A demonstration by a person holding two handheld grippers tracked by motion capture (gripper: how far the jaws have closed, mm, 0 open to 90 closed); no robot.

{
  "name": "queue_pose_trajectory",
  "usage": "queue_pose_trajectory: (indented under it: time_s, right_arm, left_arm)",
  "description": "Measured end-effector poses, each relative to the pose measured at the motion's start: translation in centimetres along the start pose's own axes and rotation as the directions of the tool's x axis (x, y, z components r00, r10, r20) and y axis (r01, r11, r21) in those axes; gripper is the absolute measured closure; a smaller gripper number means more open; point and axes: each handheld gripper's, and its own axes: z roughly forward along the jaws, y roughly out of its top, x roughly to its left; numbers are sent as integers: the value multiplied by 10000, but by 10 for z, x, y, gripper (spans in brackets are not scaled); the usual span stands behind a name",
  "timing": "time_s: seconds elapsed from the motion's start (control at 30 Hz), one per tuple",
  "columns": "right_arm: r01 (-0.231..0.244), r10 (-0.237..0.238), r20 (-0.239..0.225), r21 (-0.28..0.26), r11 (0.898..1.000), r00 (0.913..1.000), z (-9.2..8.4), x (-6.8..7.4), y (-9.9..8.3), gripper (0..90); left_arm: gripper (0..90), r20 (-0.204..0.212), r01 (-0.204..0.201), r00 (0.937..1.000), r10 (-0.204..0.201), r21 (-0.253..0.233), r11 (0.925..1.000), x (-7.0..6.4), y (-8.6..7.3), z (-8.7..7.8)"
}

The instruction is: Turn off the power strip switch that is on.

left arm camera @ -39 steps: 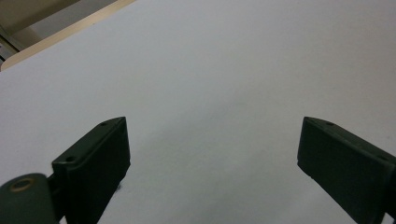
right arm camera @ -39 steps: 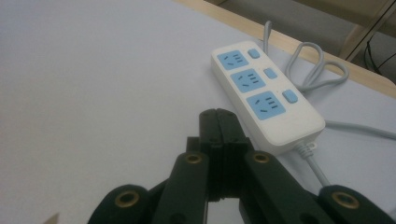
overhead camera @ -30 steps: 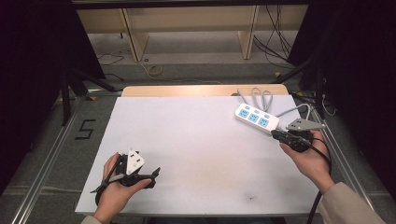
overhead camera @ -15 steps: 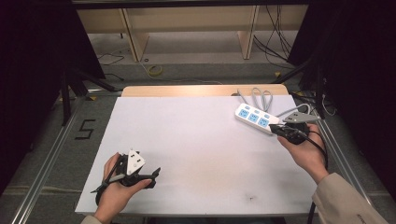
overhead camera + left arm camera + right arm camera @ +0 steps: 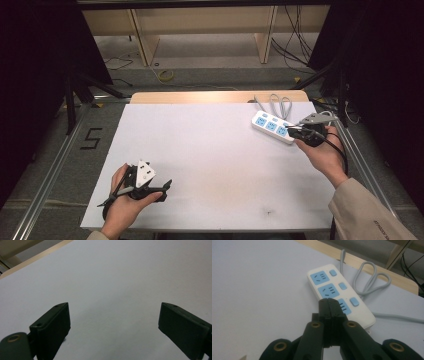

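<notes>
Dim room, shelving behind; white table (image 5: 215, 150) is bare but for the power strip (image 5: 339, 293). Strip lies just ahead of your right claw (image 5: 329, 301), whose jaws are pressed together, empty. It is likely rigid, light, smooth plastic: grip across its narrow sides. Its grey cord (image 5: 372, 280) loops beyond it, may drag. Your left claw (image 5: 112, 322) is spread, well apart.

Each hand carries a black two-jaw gripper: the left gripper (image 5: 165, 184) bears a pale grey three-cornered plate, and the right gripper (image 5: 291, 131) trails a black cable. Its jaws are flat black slabs with brass-ringed pivots. A beige fabric sleeve (image 5: 367, 212) covers the right forearm.
</notes>
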Motion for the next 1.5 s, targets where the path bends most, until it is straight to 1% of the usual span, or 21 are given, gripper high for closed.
queue_pose_trajectory:
  time_s: [0.13, 0.2, 0.43, 0.6, 0.73, 1.03, 1.17, 1.33, 1.5]
  right_arm:
    - [-34, 34, 35, 94, 10000, 10000, 7, -3, 4, 900]
    - [-43, 43, 50, 133, 9999, 10000, 9, -4, 5, 900]
    - [-57, 55, 82, 271, 9996, 10000, 16, -7, 10, 900]
    - [-139, 134, 127, 408, 9991, 9998, 25, -11, 15, 900]
    - [-240, 235, 105, 534, 9983, 9997, 31, -13, 16, 900]
    - [-334, 325, 126, 756, 9966, 9994, 46, -17, 19, 900]
    - [-341, 329, 152, 835, 9959, 9993, 51, -18, 21, 900]
    - [-485, 466, 216, 970, 9941, 9987, 60, -23, 22, 900]
    - [-477, 453, 245, 1106, 9927, 9987, 66, -24, 23, 900]
  left_arm:
    - [100, 25, -79, 10000, 79, -4, 10000, -1, 0, 0]
    - [100, 22, -15, 10000, 15, -49, 10000, -1, 0, 0]
    - [101, 47, 12, 10000, -12, -3, 10000, -1, 1, 0]
    - [100, 32, 13, 10000, -13, 8, 10000, -1, 1, 0]
    - [100, 75, -114, 9999, 114, 66, 9999, -1, 0, 1]
    - [100, 114, -30, 9999, 30, 48, 10000, -2, 0, 1]
    - [100, 109, -54, 9999, 53, 64, 10000, -1, 0, 1]
    - [100, 107, -44, 9999, 44, 60, 10000, -1, 0, 1]
    - [100, 125, -44, 9999, 44, 47, 10000, -2, 0, 2]
